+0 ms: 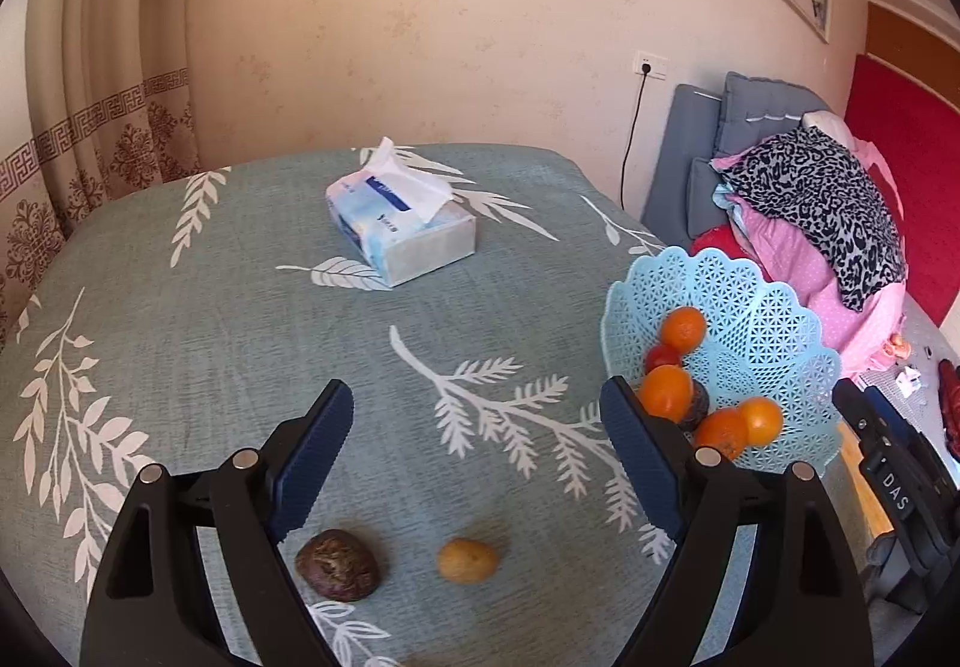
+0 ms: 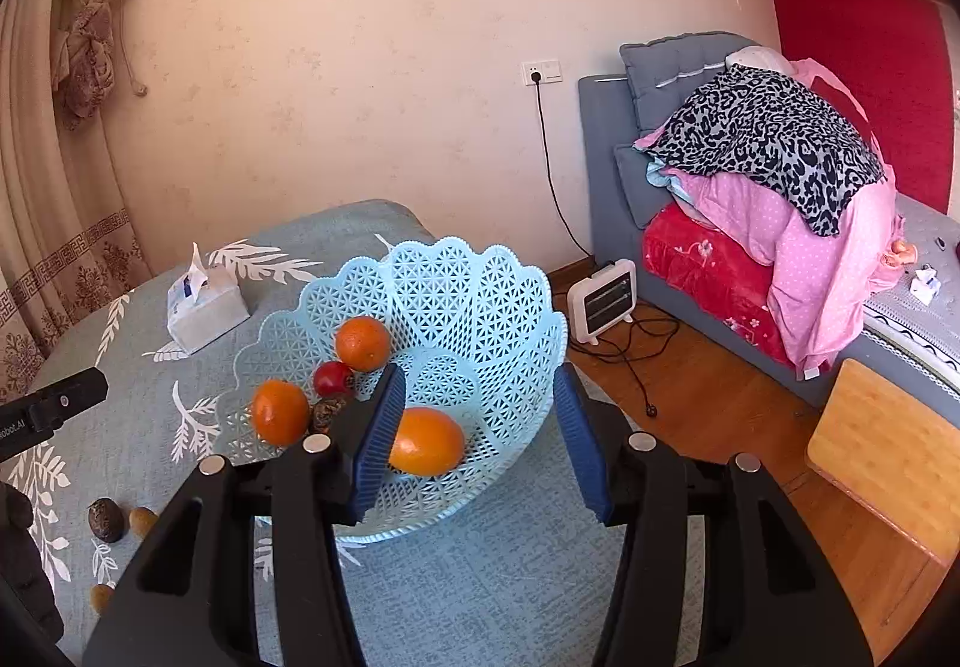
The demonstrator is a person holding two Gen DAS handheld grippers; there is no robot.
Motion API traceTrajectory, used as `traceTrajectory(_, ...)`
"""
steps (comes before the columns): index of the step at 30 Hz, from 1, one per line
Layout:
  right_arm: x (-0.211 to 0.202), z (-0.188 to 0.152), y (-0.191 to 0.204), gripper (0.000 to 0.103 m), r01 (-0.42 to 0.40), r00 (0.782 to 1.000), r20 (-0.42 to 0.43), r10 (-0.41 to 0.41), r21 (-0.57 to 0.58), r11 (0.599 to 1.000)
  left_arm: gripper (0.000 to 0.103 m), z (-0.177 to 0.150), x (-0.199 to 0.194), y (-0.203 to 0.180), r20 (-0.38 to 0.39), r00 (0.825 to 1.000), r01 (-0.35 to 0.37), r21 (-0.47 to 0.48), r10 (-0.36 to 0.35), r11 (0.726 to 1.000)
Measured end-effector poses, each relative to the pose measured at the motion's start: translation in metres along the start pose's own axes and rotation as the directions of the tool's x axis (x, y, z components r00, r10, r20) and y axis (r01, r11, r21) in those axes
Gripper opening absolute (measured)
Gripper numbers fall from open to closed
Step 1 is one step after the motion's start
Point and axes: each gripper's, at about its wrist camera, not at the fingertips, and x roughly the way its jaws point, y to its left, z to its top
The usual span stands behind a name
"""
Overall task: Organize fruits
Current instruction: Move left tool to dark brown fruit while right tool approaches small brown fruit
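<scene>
A light blue lattice basket [image 1: 762,307] [image 2: 480,295] stands at the table's right edge. It holds several oranges [image 1: 683,329] [image 2: 427,442], a small red fruit [image 2: 332,377] and a dark wrinkled fruit [image 2: 327,412]. On the cloth lie a dark brown wrinkled fruit [image 1: 338,565] [image 2: 106,519] and a small tan fruit [image 1: 467,560] [image 2: 143,521]. My left gripper [image 1: 474,427] is open and empty above these two. My right gripper [image 2: 480,427] is open and empty over the basket's near rim.
A tissue box [image 1: 402,226] [image 2: 204,307] sits at the back of the leaf-patterned tablecloth [image 1: 180,337]. Another small tan fruit [image 2: 101,597] lies near the front edge. To the right are a bed with piled bedding [image 2: 768,175], a heater [image 2: 602,299] and a wooden stool [image 2: 888,451].
</scene>
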Motion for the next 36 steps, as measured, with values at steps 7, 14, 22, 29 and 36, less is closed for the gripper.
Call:
traceTrajectory(7, -0.011, -0.005, 0.022, 0.059, -0.077, 0.997, -0.031, 0.076, -0.041, 0.996, 0.085, -0.014, -0.007, 0.045, -0.027, 0.997, -0.075, -0.056, 0.074, 0.996)
traceTrajectory(14, -0.013, -0.016, 0.045, 0.059, -0.171, 0.981, -0.108, 0.163, -0.075, 0.982, 0.085, -0.042, -0.002, 0.077, -0.094, 0.989, -0.122, -0.105, 0.112, 0.987)
traceTrajectory(22, -0.018, -0.034, 0.078, 0.059, -0.271, 0.951, -0.191, 0.242, -0.145, 0.952, 0.084, -0.060, 0.015, 0.079, -0.156, 0.983, -0.112, -0.098, 0.095, 0.989)
traceTrajectory(29, -0.022, -0.050, 0.099, 0.059, -0.355, 0.915, -0.264, 0.304, -0.175, 0.918, 0.071, -0.068, 0.030, 0.081, -0.210, 0.977, -0.063, -0.129, 0.035, 0.990)
traceTrajectory(36, -0.027, -0.064, 0.123, 0.059, -0.435, 0.876, -0.324, 0.356, -0.212, 0.875, 0.039, -0.068, 0.027, 0.073, -0.193, 0.980, 0.020, -0.111, -0.041, 0.994)
